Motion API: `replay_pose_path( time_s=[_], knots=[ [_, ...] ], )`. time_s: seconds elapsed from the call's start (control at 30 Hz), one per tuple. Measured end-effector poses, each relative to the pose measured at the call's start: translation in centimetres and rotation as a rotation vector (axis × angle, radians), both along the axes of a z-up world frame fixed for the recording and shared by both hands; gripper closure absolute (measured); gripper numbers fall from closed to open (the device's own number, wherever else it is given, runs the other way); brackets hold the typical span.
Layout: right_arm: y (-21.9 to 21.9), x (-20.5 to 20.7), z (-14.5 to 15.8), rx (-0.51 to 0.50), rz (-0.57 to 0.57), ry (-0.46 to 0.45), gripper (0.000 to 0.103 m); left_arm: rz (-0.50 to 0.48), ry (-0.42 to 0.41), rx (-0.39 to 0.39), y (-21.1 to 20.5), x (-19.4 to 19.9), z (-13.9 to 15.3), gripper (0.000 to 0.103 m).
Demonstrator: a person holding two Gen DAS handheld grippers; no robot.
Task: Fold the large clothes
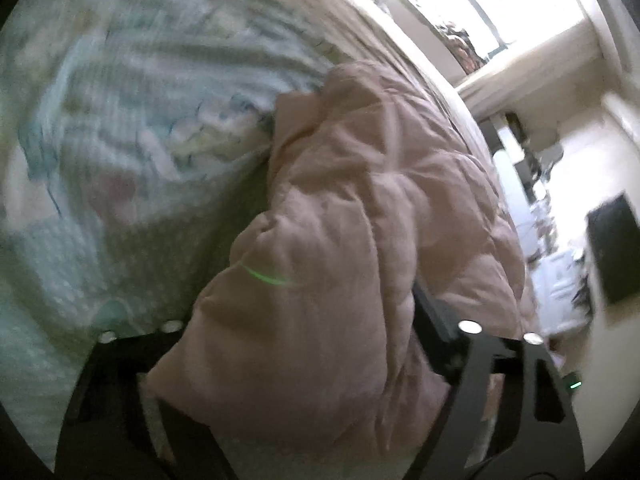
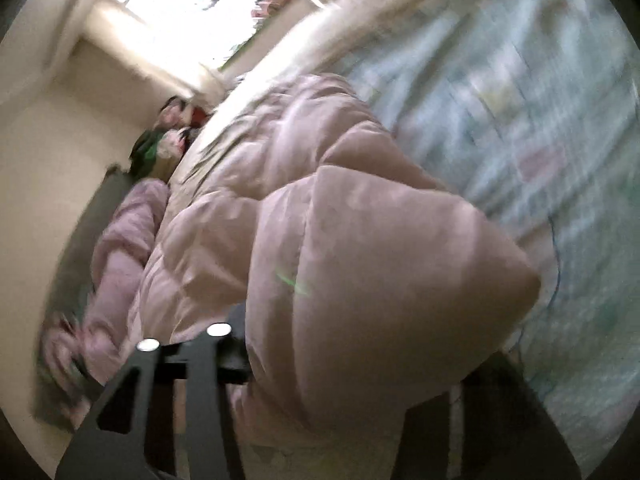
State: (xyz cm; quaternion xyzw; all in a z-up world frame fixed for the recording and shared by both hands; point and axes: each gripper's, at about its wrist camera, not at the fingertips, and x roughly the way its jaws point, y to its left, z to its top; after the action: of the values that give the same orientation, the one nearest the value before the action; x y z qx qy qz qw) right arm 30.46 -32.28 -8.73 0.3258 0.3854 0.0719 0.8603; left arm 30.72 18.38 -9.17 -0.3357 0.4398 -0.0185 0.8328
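Bulging up through the lower centre of both frames over the patterned bed [image 1: 120,128], the puffy pink quilted jacket [image 1: 340,208] looks soft, light and slippery, best pinched at a seam, each tool, left tool [image 1: 304,360] and right tool [image 2: 340,360], closed on a fold of it

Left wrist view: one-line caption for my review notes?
Puffy pink jacket bunched between the left gripper's fingers, over a pastel patterned bedspread.
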Motion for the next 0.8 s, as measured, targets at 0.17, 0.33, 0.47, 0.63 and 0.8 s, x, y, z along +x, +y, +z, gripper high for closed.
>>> replay_pose_path(
  time_s=[0.17,0.33,0.47,0.63,0.8],
  knots=[
    [3.7,-1.4,4.7,-0.27,0.085,-0.13,0.075,-0.057,-0.052,0.176,-2.4,0.5,3.9,0.06],
    [8.0,-3.5,8.8,-0.486,0.184,-0.287,0.077,-0.104,-0.13,0.262,-3.9,-0.2,7.6,0.064],
    [10.6,-6.4,10.7,-0.608,0.257,-0.407,0.077,-0.134,-0.176,0.286,-4.4,-2.5,9.5,0.064],
    [9.8,-11.5,9.9,-0.641,0.306,-0.467,0.077,-0.16,-0.18,0.286,-4.2,-7.1,8.4,0.064],
    [7.7,-15.7,7.9,-0.603,0.276,-0.435,0.077,-0.165,-0.184,0.305,-4.7,-10.4,7.6,0.064]
  ],
)
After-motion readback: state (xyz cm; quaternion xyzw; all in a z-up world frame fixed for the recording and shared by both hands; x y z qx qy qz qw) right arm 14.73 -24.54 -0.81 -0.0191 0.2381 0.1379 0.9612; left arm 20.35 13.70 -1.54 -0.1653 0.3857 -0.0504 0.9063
